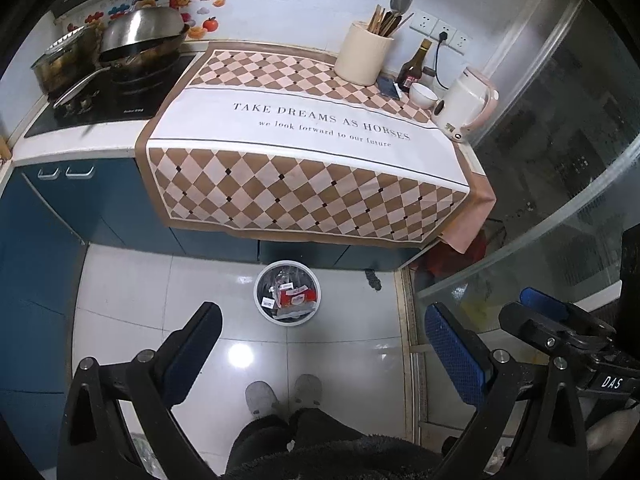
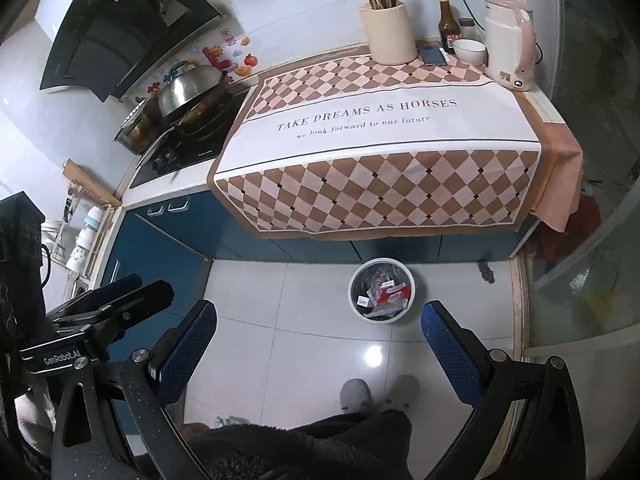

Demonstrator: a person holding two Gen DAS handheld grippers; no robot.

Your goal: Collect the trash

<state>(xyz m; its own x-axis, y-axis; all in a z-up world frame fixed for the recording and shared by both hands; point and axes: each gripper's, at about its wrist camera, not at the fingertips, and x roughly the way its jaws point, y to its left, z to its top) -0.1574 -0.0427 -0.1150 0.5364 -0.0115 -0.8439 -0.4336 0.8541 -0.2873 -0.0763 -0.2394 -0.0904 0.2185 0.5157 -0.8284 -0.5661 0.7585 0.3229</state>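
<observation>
**Trash bin position relative to both grippers**

The trash bin (image 1: 288,292) stands upright on the floor (image 1: 160,292), just in front of the blue cabinet doors (image 1: 100,208) below the front edge of the tabletop (image 1: 304,124). It already contains wrappers, including a red-and-white packet (image 1: 298,297). The bin is round, so it has no long axis to align with; its open mouth faces upward toward both cameras.

Your left gripper (image 1: 320,344) has its fingers spread wide with nothing between them. Your right gripper (image 2: 320,340) is likewise spread wide and carries nothing. Both are held above the floor, well apart from the bin and well clear of the tabletop.

Bearing to the bin:
- In the left wrist view, the bin lies ahead of the fingers and close to their centre line, slightly toward the left finger.
- In the right wrist view, the bin (image 2: 381,290) lies ahead and offset toward the right finger.
- Neither gripper appears clearly nearer; the left is the better aligned.

No loose trash is visible on the checked cloth (image 1: 304,184) covering the tabletop or on the floor around the bin. Judged from this, the collection appears largely complete; a small dark object (image 1: 373,279) on the floor at the cabinet base, to the right of the bin, cannot be identified.
</observation>
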